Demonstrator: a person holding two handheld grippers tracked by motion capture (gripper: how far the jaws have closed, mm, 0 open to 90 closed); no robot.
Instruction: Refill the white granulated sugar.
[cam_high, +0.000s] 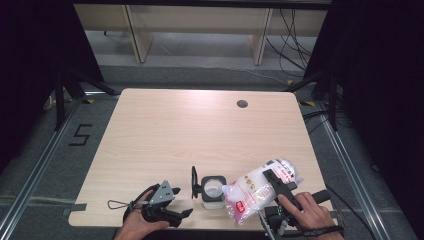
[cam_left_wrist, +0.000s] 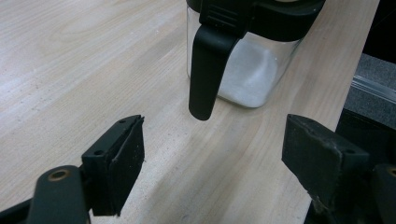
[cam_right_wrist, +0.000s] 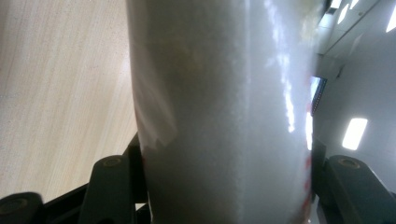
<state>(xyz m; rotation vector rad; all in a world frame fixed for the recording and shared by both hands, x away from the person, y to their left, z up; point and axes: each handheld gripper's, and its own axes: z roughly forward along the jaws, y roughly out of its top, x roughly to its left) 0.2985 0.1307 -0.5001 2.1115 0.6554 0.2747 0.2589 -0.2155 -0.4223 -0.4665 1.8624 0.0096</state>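
While the right gripper (cam_high: 276, 186) clamps a clear bag of white granules (cam_high: 255, 190) between its jaws near the front right edge of the table (cam_high: 165, 130), the bag lies tilted with its open corner over the mouth of a square glass jar (cam_high: 213, 192). Seen from the right gripper view, the bag (cam_right_wrist: 224, 112) stands between the two black jaws, which press on it from either side. The jar has a black collar and a hinged black lid (cam_high: 194, 182) swung up at its left; white granules lie in its bottom, as the left gripper view shows through the glass (cam_left_wrist: 247, 74). A black clasp (cam_left_wrist: 205, 65) hangs down the jar's near wall. The left gripper (cam_high: 176, 215) rests at the front edge, just left of the jar and apart from it, its jaws spread wide with nothing between them. A person's hands hold both grippers from below.
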